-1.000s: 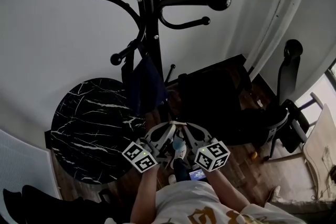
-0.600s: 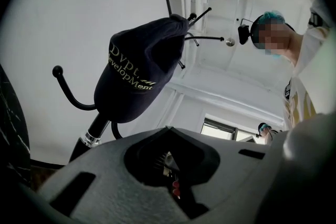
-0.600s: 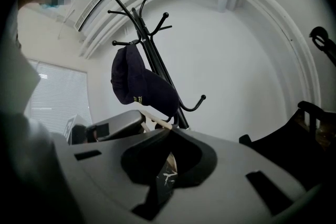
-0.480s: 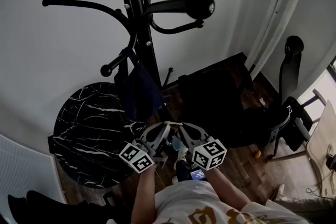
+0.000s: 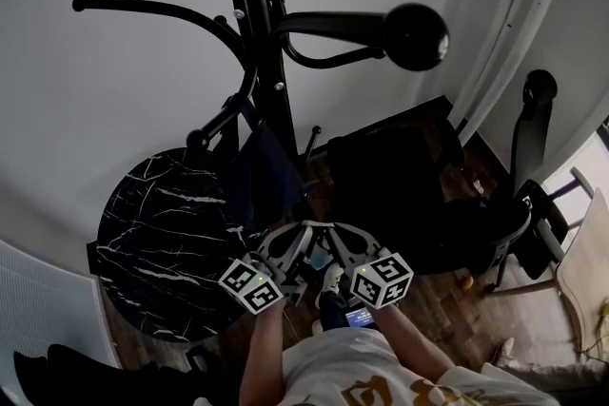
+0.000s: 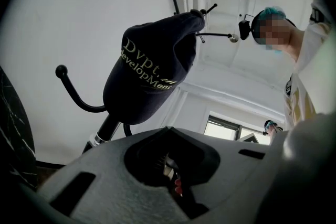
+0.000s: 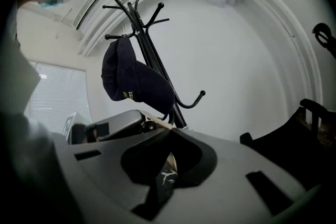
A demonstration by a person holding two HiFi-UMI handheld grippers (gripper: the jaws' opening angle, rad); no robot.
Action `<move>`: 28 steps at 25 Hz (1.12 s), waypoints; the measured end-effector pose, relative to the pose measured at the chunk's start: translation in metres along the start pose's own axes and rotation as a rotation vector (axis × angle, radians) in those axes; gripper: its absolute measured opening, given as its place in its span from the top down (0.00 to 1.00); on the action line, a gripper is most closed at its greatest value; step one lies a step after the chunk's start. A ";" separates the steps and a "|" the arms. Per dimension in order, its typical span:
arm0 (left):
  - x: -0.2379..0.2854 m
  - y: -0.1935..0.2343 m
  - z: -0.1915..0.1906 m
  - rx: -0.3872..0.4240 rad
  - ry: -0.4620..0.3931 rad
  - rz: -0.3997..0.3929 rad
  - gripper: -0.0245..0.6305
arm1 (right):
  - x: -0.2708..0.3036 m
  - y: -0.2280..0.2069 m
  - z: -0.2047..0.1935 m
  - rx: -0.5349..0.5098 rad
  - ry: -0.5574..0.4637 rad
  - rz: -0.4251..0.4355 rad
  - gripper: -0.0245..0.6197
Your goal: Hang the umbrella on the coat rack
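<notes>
Coat rack top beyond the head view's upper edge; its foot unseen.

Across the upper half of the head view, your coat rack looks like black metal, smooth and glossy on its ball-tipped hooks. The cap on it is matt navy cloth with pale stitched lettering. At lower left, the round table has a polished black stone-like top veined in white, above a brown wood-plank floor; low in their own views, your left gripper and right gripper are matt grey plastic, faintly grainy.
</notes>
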State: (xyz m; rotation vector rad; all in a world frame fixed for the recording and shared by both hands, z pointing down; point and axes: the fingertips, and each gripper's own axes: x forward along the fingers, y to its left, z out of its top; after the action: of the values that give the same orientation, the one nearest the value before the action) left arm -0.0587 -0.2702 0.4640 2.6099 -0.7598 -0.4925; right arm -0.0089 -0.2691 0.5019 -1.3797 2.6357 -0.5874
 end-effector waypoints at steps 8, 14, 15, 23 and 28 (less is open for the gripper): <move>-0.001 0.009 -0.009 -0.022 0.004 0.007 0.93 | 0.005 -0.006 -0.005 0.001 0.024 -0.006 0.94; -0.003 0.013 -0.013 -0.031 0.008 0.011 0.93 | 0.007 -0.008 -0.010 0.002 0.038 -0.009 0.94; -0.003 0.013 -0.014 -0.030 0.008 0.010 0.93 | 0.007 -0.008 -0.011 0.002 0.041 -0.008 0.94; -0.005 0.016 -0.022 -0.054 0.014 0.012 0.93 | 0.009 -0.009 -0.022 -0.004 0.072 -0.008 0.94; -0.006 0.020 -0.029 -0.067 0.006 0.000 0.93 | 0.011 -0.010 -0.025 -0.005 0.081 -0.012 0.94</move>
State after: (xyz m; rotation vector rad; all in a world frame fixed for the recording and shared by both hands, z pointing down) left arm -0.0599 -0.2753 0.4993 2.5491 -0.7283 -0.5008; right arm -0.0143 -0.2766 0.5293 -1.4036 2.6947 -0.6519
